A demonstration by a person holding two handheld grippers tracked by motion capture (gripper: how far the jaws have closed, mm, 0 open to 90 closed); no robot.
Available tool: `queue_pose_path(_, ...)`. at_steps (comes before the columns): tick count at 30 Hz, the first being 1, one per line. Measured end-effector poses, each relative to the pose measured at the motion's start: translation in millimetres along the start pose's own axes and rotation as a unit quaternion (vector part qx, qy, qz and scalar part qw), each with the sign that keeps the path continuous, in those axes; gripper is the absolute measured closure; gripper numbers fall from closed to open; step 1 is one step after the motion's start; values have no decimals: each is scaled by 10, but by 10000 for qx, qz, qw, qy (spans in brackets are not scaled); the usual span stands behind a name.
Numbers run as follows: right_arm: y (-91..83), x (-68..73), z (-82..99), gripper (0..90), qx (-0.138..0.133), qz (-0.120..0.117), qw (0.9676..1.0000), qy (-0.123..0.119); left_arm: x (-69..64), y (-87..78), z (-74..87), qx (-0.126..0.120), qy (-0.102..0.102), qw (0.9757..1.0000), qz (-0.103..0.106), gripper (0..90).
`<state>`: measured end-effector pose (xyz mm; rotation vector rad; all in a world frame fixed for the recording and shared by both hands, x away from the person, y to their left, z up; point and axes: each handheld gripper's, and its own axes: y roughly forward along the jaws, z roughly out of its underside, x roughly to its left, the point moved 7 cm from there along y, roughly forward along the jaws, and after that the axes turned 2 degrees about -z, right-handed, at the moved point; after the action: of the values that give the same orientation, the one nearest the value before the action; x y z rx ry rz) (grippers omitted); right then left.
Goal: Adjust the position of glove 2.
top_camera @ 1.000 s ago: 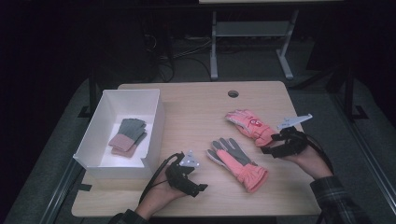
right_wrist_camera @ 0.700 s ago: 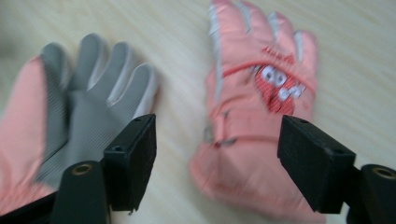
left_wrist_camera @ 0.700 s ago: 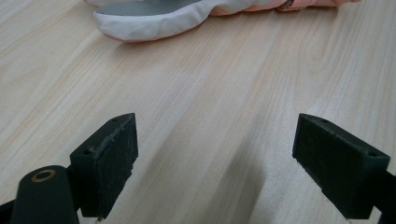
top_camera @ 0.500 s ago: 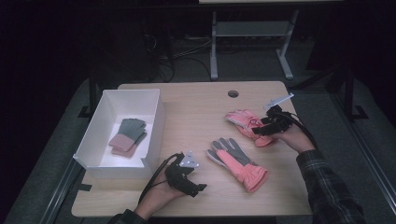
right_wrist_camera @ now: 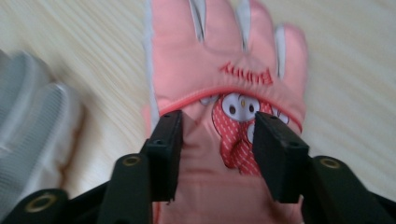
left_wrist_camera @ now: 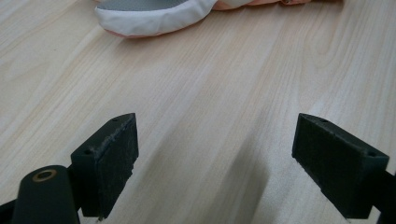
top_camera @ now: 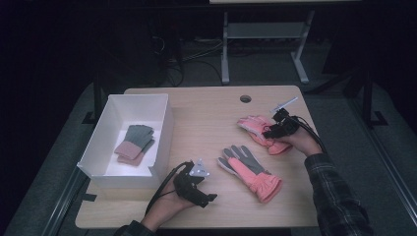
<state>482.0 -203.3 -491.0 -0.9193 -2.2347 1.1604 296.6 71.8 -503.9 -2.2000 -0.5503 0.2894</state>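
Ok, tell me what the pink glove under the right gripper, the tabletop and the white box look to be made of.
Pink glove: soft woven fabric, matte, with stitched seams, embroidered lettering and a printed cartoon patch; likely padded.
Tabletop: pale wood or wood-look laminate, smooth, with visible grain lines; which one I can't tell.
White box: thin, stiff, matte walls, probably cardboard or plastic.

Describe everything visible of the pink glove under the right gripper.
The pink glove lies flat on the wooden table, back side up, fingers pointing away from the right gripper. It looks like padded fabric, pink with pale grey strips between the fingers, red embroidered lettering across the knuckles and a red cartoon patch with round white eyes below. The gripper's black jaws straddle its wrist part, pressing into the fabric, not fully closed. In the high view it sits at the table's right, apart from the other glove.
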Motion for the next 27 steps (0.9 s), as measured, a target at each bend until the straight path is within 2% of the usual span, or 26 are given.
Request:
queue_pose_path(2,52,-14,29,551,58,-48,9999,120,-6,6,0,20,33,10000,-13,140)
queue_pose_path(4,82,-7,34,603,78,-80,9999,72,-8,8,-4,24,39,10000,-19,140)
queue_pose_path(8,86,14,28,774,78,-43,9999,-59,-4,4,-1,27,21,10000,-36,140)
queue_pose_path(9,86,14,28,774,78,-43,9999,-59,-4,4,-1,27,21,10000,-36,140)
queue_pose_path(10,74,4,32,835,3,-76,10000,14,-1,8,2,38,22,10000,-37,140)
queue_pose_path(11,68,2,35,852,-33,-99,9999,74,-1,9,4,47,26,10000,-37,140)
queue_pose_path(12,68,2,35,852,-33,-99,9999,74,-1,9,4,47,26,10000,-37,141)
queue_pose_path(13,47,-16,48,877,-198,-159,9996,139,-2,8,4,50,28,10000,-45,141)
queue_pose_path(17,-18,-41,76,887,-472,-358,9975,381,2,4,1,50,10,10000,-50,141)
queue_pose_path(21,-157,-41,74,889,-514,-314,9976,332,5,4,3,59,21,10000,-40,141)
queue_pose_path(25,-368,-14,64,889,-691,-285,9966,334,6,9,0,61,12,10000,-36,141)
queue_pose_path(27,-421,7,63,889,-737,-324,9961,359,7,9,0,61,11,10000,-35,141)
